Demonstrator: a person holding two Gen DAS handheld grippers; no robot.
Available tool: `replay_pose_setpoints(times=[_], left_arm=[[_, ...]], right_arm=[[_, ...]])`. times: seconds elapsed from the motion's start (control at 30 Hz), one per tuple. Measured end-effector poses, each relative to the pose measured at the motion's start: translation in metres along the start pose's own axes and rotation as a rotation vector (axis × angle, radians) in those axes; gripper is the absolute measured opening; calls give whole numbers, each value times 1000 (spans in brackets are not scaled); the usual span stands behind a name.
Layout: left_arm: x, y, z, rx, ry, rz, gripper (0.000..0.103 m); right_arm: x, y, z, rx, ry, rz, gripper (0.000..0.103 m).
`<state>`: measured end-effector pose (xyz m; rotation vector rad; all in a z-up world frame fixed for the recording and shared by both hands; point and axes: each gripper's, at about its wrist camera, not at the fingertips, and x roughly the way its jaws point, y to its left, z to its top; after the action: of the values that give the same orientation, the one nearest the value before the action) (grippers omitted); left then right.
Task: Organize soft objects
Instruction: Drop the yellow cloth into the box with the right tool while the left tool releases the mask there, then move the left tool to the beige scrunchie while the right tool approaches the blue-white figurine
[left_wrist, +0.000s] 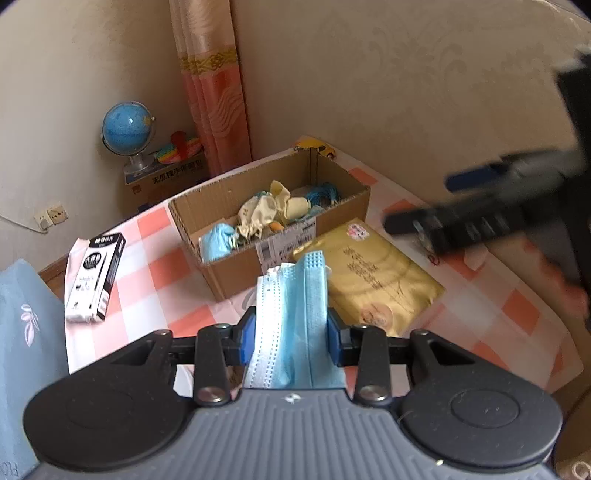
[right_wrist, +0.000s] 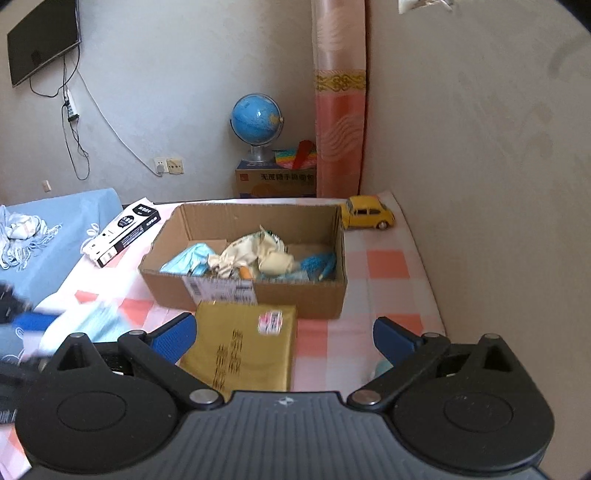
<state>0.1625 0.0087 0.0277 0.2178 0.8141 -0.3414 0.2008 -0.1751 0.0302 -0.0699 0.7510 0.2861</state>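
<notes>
The left tongs (left_wrist: 291, 334) are closed narrow on a folded bundle of masks (left_wrist: 291, 314), pinched across its middle. The bundle stands up between the pads, just short of the box (left_wrist: 236, 266) and left of the gold packet (left_wrist: 380, 273).

The right tongs (right_wrist: 284, 338) stand wide with nothing between the pads, over the near end of the gold packet in front of the box.

Handling, as a judgement:
- Masks: very light, limp, layered. Loose layers may slide apart or fan out.
- Ear loops may snag on the box rim.
- Grip point: across the folded middle, all layers together, as held now.
- Release only when well inside the box, beside the mask (right_wrist: 188, 258) and crumpled gloves (right_wrist: 255, 253) already there.
</notes>
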Motion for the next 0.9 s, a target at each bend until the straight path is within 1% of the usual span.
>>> replay_pose_setpoints(times=[0.2, 0.37, 0.5, 0.57, 0.6, 0.63, 0.67, 0.77, 0.9], left_arm=[[22, 16, 32, -14, 16, 30, 36], [47, 33, 70, -50, -2, 74, 37], [71, 47, 95, -96, -20, 118, 41], [81, 53, 103, -115, -22, 138, 64], [83, 55, 105, -131, -28, 148, 84], [84, 57, 105, -148, -44, 164, 92], [84, 59, 104, -162, -58, 182, 92], [80, 60, 100, -179, -48, 172, 92], [63, 48, 88, -154, -54, 206, 92]], right_arm=[[-14, 3, -21, 34, 10, -24, 103], [-26, 2, -34, 52, -26, -49, 103], [-32, -7, -40, 98, -65, -75, 103], [-34, -11, -42, 112, -75, -100, 103], [-34, -13, -42, 118, -76, -106, 103], [-35, -15, -42, 121, -78, -106, 103], [-35, -16, -43, 120, -80, -107, 103], [-37, -16, -45, 102, -90, -124, 103], [-42, -13, -49, 80, -108, -117, 103]])
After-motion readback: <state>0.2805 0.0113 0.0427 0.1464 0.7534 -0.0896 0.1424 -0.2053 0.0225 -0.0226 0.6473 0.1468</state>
